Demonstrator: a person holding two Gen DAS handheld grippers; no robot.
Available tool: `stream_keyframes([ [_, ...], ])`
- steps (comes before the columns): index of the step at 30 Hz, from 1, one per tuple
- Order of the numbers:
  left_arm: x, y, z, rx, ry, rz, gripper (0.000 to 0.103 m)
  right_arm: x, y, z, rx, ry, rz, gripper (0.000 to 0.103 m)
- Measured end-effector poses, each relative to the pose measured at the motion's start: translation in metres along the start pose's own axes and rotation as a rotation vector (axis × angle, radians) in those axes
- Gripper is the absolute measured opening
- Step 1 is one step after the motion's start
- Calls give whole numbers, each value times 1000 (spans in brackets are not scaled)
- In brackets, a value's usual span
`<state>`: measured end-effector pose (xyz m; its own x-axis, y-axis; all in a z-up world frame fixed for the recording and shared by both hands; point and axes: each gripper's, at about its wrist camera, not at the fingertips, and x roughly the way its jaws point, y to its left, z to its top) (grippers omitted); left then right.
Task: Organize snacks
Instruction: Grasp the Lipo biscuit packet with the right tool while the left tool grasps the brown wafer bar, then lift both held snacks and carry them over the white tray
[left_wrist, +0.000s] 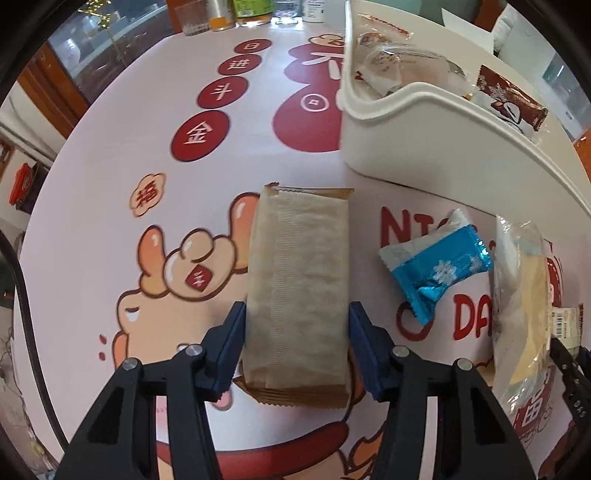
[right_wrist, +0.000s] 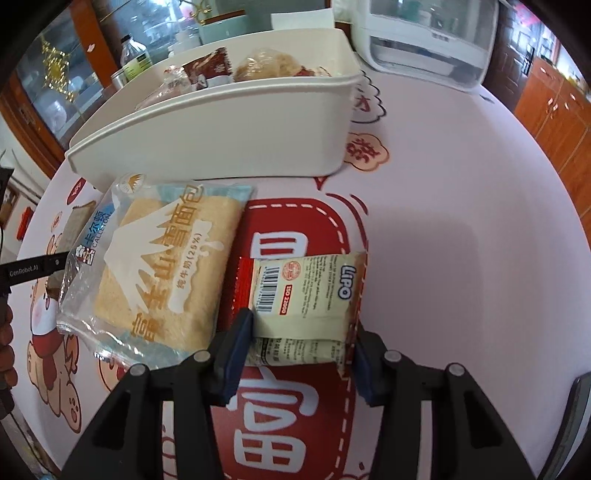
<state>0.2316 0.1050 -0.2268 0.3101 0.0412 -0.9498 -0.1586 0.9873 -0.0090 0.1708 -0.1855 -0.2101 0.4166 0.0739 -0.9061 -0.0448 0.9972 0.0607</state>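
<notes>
My left gripper (left_wrist: 295, 328) is shut on a long tan snack packet (left_wrist: 299, 280), its blue pads pressing both long sides just over the table. My right gripper (right_wrist: 303, 336) is shut on a cream LiPO biscuit packet (right_wrist: 306, 295). A white bin (left_wrist: 424, 147) holding several wrapped snacks stands ahead, also in the right wrist view (right_wrist: 221, 129). A blue snowflake candy (left_wrist: 436, 266) and a bread bag (right_wrist: 159, 273) lie on the table; the bag also shows in the left wrist view (left_wrist: 521, 306).
The round table has a pink and red cartoon cloth (left_wrist: 207, 136). Bottles and a glass (left_wrist: 243, 14) stand at its far edge. A white appliance (right_wrist: 428, 40) sits behind the bin. Wooden cabinets (right_wrist: 550, 107) lie to the right.
</notes>
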Motion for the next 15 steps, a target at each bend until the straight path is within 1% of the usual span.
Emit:
stream_keyframes([
  [4,-6,10,-14,-19,4,-1,52,-10,-15,-4,56,-10,29,49],
  [7,-14,12,-25,-10,-2,-2,52,-22,-22,-7,77,-30,43,49],
  [9,-26,12,-33,8,-20,0,52,-31,-21,-9,77,-43,50,49],
  [15,-72,-1,-45,52,-94,-43,52,-63,-10,-5,66,-115,103,49],
])
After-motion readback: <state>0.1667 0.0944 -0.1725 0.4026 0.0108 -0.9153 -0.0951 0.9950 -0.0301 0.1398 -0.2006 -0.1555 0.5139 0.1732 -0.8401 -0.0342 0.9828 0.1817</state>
